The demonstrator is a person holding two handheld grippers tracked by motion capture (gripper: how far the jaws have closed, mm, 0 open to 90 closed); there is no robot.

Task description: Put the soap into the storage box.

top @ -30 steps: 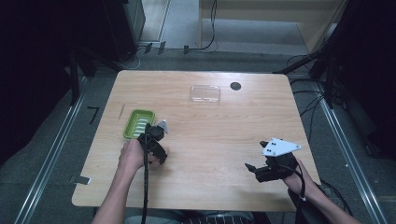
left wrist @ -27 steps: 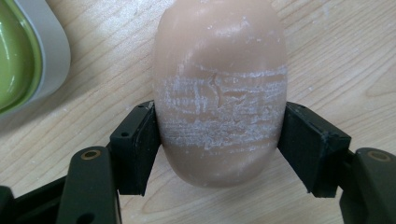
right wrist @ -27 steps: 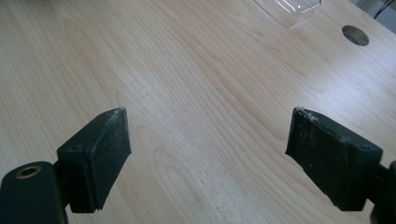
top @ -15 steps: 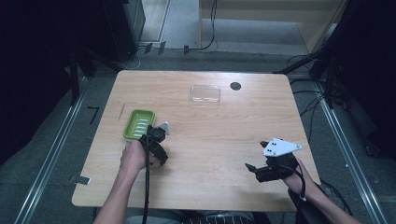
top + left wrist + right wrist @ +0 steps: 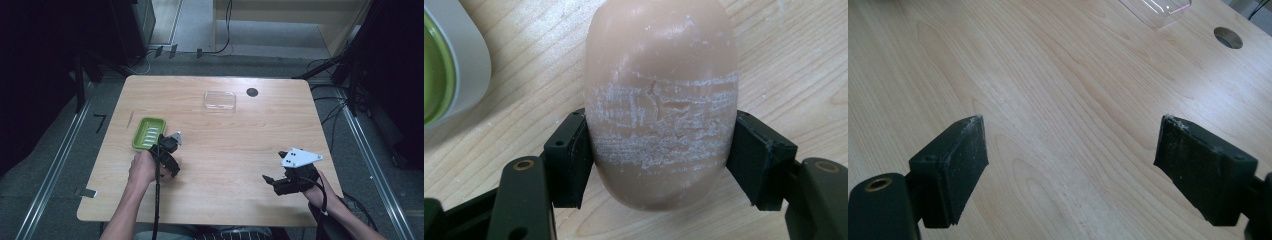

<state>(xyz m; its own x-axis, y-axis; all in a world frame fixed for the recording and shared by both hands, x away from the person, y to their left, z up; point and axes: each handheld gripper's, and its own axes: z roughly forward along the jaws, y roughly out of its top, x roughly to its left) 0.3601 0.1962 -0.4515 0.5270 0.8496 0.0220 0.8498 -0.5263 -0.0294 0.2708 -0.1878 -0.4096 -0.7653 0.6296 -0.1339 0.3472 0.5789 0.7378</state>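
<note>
The bench (image 5: 240, 135) is pale wood, standing on a grey floor with dark equipment to either side and cables trailing beyond its far edge. A round cable hole (image 5: 252, 92) sits near the far edge, right of centre. Most of the top is bare, with wide open room across the middle and the near right.

At the left, near the edge, lies a green soap dish (image 5: 148, 133) with a ribbed floor (nothing in it that I can see). Just right of its near corner the left gripper (image 5: 169, 150) points down at the bench, and from the left gripper view its jaws are clenched on a pinkish-beige bar of soap (image 5: 661, 100), pads pressed to both flanks, the soap lying on the wood just beside the dish rim.

A clear plastic lid (image 5: 219, 100) lies toward the far edge, near the hole.

The right gripper (image 5: 272, 180) rests at the near right, jaws released and spread over bare wood.
</note>
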